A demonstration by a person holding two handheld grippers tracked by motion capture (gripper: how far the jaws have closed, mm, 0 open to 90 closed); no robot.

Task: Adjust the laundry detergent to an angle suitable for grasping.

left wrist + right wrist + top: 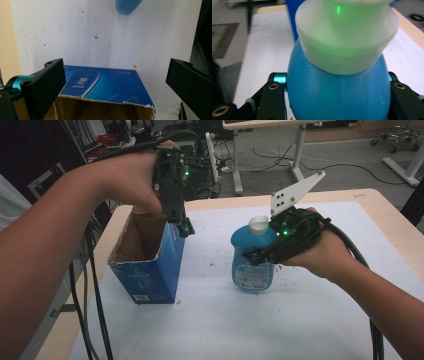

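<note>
The right hand-held gripper (265, 251) is clamped on the blue bottle (252, 262) just under its white cap (258, 225), probably to carry it to the box. The left hand-held gripper (184, 229) hangs with jaws spread, empty, over the open blue carton (147, 265) on the counter (300, 320).

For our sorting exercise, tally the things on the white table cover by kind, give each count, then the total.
Blue bottle with white cap: 1, held by the right gripper
Blue cardboard box, top open: 1, under the left gripper
Total: 2
</note>
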